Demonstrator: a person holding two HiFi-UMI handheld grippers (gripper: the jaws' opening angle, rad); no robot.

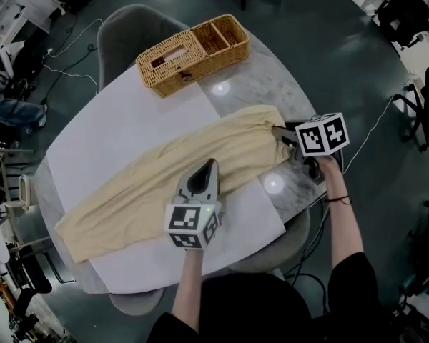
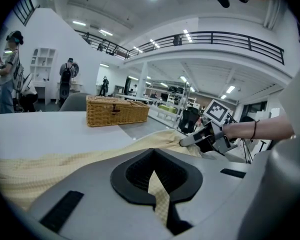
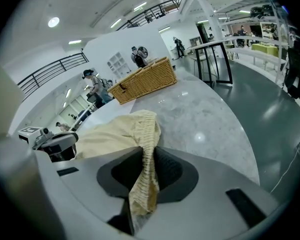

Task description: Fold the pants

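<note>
Pale yellow pants (image 1: 150, 191) lie stretched diagonally across the table, waistband toward the far right. My left gripper (image 1: 210, 164) sits at the middle of their near edge, shut on a thin strip of the cloth (image 2: 159, 196). My right gripper (image 1: 280, 133) is at the waistband end, shut on the ribbed elastic waistband (image 3: 146, 159), which bunches up between its jaws. In the left gripper view the right gripper (image 2: 190, 140) shows at the far right end of the pants (image 2: 60, 164). The left gripper (image 3: 55, 143) shows at the left of the right gripper view, beyond the pants (image 3: 110, 134).
A wicker basket (image 1: 193, 52) with two compartments stands at the table's far edge. A white sheet (image 1: 121, 113) covers most of the marble table (image 1: 264, 84) under the pants. A grey chair (image 1: 129, 23) stands behind the table. People stand far off in the room.
</note>
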